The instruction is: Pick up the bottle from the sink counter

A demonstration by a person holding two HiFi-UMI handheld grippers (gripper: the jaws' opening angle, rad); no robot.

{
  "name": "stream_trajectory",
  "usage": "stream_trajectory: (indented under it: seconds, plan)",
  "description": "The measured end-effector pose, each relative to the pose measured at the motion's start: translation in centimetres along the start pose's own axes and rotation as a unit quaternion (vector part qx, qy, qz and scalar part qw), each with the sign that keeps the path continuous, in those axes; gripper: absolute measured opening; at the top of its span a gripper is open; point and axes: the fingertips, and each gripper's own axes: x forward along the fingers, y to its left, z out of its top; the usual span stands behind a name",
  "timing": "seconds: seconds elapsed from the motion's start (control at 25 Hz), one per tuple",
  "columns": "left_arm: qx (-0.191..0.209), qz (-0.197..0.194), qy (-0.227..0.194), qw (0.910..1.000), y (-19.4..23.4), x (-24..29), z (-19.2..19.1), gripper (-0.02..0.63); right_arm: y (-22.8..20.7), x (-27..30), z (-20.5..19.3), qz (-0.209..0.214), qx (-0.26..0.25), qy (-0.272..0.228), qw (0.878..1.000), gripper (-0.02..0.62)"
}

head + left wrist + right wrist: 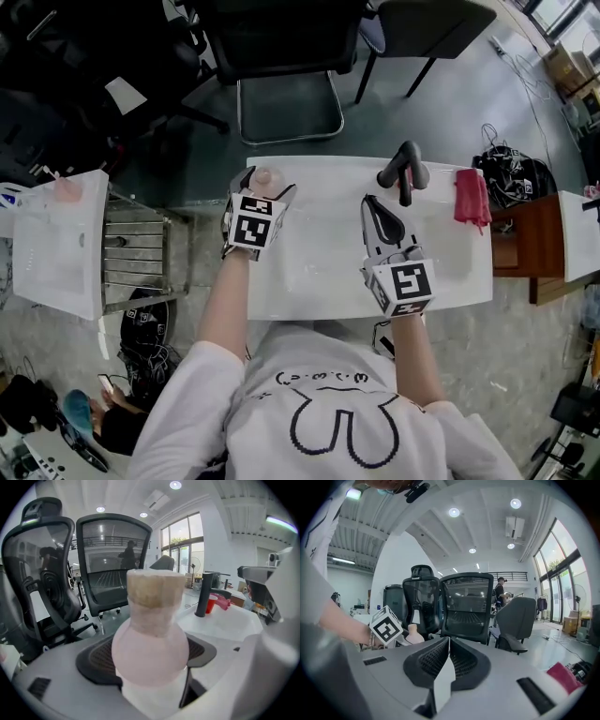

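Note:
A pale pink bottle [150,644] with a beige cap stands upright between my left gripper's jaws, and my left gripper [147,657] is shut on its round body. From the head view the bottle [263,177] and left gripper [265,185] are over the back left corner of the white sink counter [319,272]; I cannot tell whether the bottle still touches it. My right gripper [381,214] hovers over the counter's middle right, shut with nothing in it. In the right gripper view its pads [440,660] meet, and the bottle [414,633] shows small at the left.
A black faucet [404,172] rises at the counter's back edge, with a red cloth [472,197] to its right. A red cup [211,603] stands beside the faucet [205,595]. Black office chairs [281,47] stand beyond the counter. A metal rack [136,253] is at its left, a wooden cabinet [525,239] at its right.

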Motion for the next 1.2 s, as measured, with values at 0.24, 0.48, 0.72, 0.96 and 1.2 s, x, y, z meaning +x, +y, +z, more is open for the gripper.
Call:
stream_trajectory:
  seconds: [0.24, 0.48, 0.72, 0.96, 1.2]
  plan:
    - [0.002, 0.001, -0.017, 0.9998, -0.6, -3.1, 2.6, 0.402, -0.1, -0.7, 2.0, 0.004, -0.002, -0.025, 1.0, 0.031]
    - [-0.002, 0.009, -0.044, 0.999, -1.0, -5.8, 4.7, 0.402, 0.1, -1.6, 4.0, 0.004, -0.016, -0.047, 0.999, 0.031]
    - [0.0, 0.011, -0.067, 0.9977, -1.5, -8.1, 6.4, 0.402, 0.1, -2.3, 6.0, -0.002, -0.031, -0.066, 0.997, 0.031]
    - [0.005, 0.013, -0.091, 0.9957, -2.0, -10.2, 7.9, 0.402, 0.3, -3.0, 7.5, -0.005, -0.05, -0.069, 0.996, 0.031]
    - [0.019, 0.026, -0.135, 0.9903, -2.4, -12.8, 10.2, 0.402, -1.1, -4.0, 9.6, -0.024, -0.074, -0.089, 0.993, 0.031]
